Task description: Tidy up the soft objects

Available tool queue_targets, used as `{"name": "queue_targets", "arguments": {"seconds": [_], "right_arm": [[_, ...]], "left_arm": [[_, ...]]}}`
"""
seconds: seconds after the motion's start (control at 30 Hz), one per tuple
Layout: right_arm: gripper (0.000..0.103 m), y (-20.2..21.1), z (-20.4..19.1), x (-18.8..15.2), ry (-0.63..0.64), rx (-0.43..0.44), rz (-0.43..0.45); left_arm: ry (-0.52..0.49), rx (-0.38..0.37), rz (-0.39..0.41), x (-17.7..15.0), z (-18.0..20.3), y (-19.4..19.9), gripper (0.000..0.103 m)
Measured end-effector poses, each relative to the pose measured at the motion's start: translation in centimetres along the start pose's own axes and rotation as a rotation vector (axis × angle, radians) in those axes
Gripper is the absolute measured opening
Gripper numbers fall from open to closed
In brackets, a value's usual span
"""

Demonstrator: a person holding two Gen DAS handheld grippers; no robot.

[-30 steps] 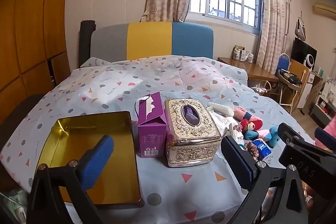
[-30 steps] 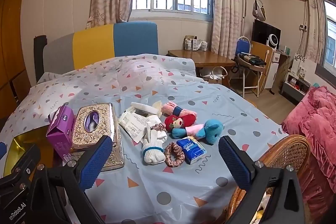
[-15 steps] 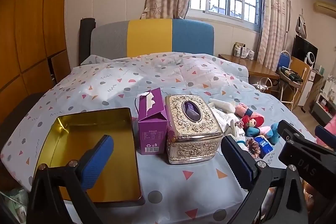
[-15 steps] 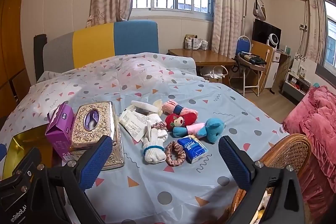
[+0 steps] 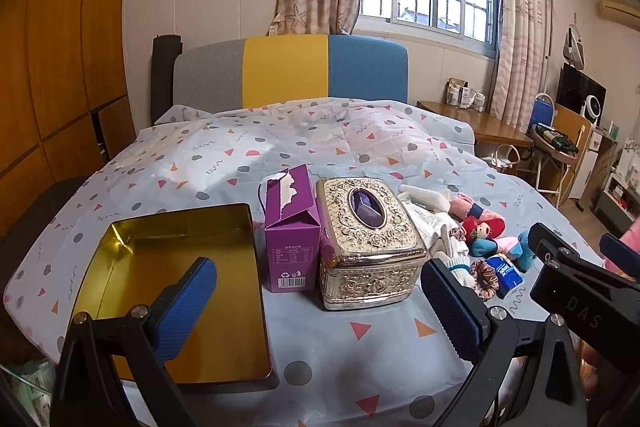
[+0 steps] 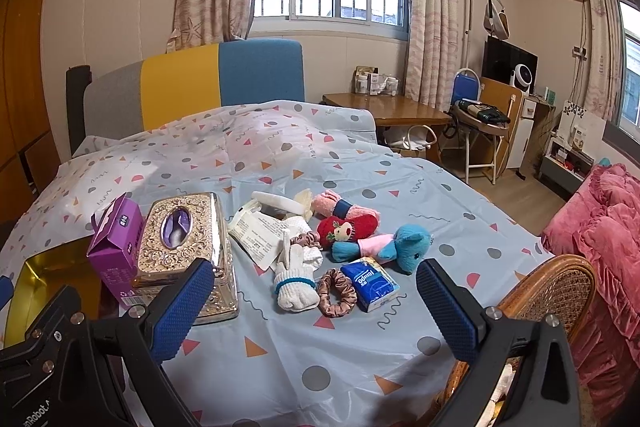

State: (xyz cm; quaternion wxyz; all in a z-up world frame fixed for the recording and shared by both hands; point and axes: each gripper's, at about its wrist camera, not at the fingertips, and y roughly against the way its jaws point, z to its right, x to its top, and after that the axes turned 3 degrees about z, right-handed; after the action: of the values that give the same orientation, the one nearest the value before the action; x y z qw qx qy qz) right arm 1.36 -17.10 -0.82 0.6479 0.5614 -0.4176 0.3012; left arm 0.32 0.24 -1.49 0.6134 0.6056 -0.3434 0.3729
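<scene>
A pile of soft things lies on the bed: a white glove (image 6: 296, 279), a brown scrunchie (image 6: 337, 291), a blue tissue pack (image 6: 370, 283), a blue and pink elephant toy (image 6: 396, 247), a red plush doll (image 6: 347, 227) and a pink rolled sock (image 6: 332, 205). The pile also shows at the right of the left wrist view (image 5: 480, 247). An open gold tin (image 5: 176, 287) lies at the left. My left gripper (image 5: 316, 307) is open and empty above the tin's right edge. My right gripper (image 6: 312, 307) is open and empty, just short of the pile.
A purple carton (image 5: 292, 231) and an ornate gold tissue box (image 5: 368, 239) stand between the tin and the pile. A printed paper packet (image 6: 256, 235) lies by the glove. A wicker chair (image 6: 552, 287) and pink bedding (image 6: 600, 227) are at the right.
Both grippers have drawn back and risen slightly, so the bed objects sit a little farther off. Both stay open and empty. Nothing on the bed has moved.
</scene>
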Motion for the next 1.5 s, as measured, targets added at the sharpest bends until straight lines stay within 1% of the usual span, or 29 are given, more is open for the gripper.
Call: {"name": "queue_targets", "arguments": {"seconds": [0.23,1.03,1.5], "right_arm": [[0.103,-0.2,-0.1,-0.2,-0.001,0.003,0.007],[0.103,-1.2,0.4,-0.2,-0.007,0.007,-0.005],[0.103,-2.3,2.5,0.1,-0.047,-0.01,-0.012]], "left_arm": [[-0.002,-0.001,-0.016,-0.3,-0.1,-0.3,0.103],[-0.039,-0.009,-0.043,-0.5,1.3,-1.3,0.103],[-0.063,-0.031,-0.063,-0.7,2.3,-2.0,0.103]]}}
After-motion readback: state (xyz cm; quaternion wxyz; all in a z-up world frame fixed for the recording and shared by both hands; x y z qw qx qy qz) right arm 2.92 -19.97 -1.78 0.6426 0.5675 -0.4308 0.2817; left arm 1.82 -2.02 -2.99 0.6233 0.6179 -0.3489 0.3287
